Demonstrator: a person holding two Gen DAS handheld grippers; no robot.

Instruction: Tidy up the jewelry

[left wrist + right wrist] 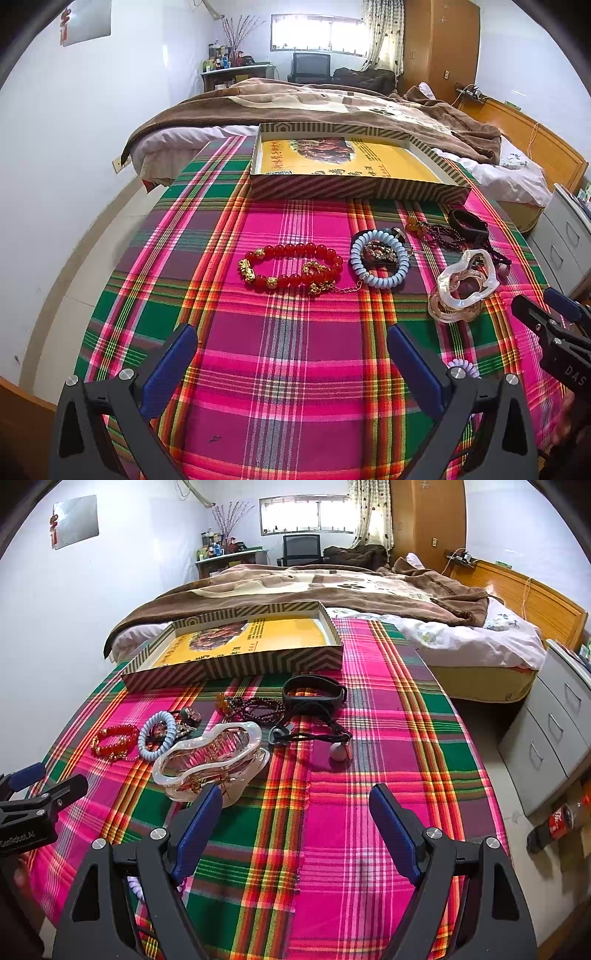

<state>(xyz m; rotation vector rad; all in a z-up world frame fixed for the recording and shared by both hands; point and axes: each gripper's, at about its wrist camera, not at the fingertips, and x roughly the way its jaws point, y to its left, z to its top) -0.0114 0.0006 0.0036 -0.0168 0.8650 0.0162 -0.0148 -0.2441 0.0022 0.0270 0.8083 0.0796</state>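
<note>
We're at the start: nothing's in the box [354, 186] yet, which sits at upper centre of the left view. Left gripper [291, 363] and right gripper [295, 821] both hang over the cloth [295, 406] w/ fingers wide apart, holding nothing. Jewelry lies mid-frame below the box: red bracelet [291, 267], blue coil [380, 262], clear clip [210, 757] (just beside the right gripper's left finger), black band [314, 694]. Next, we judge, calls for closing on one piece, prob. the clip.

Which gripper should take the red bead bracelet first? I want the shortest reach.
Probably left. The red bead bracelet lies straight ahead of the open left gripper; the right gripper faces bare cloth with the clear hair claw between.
</note>
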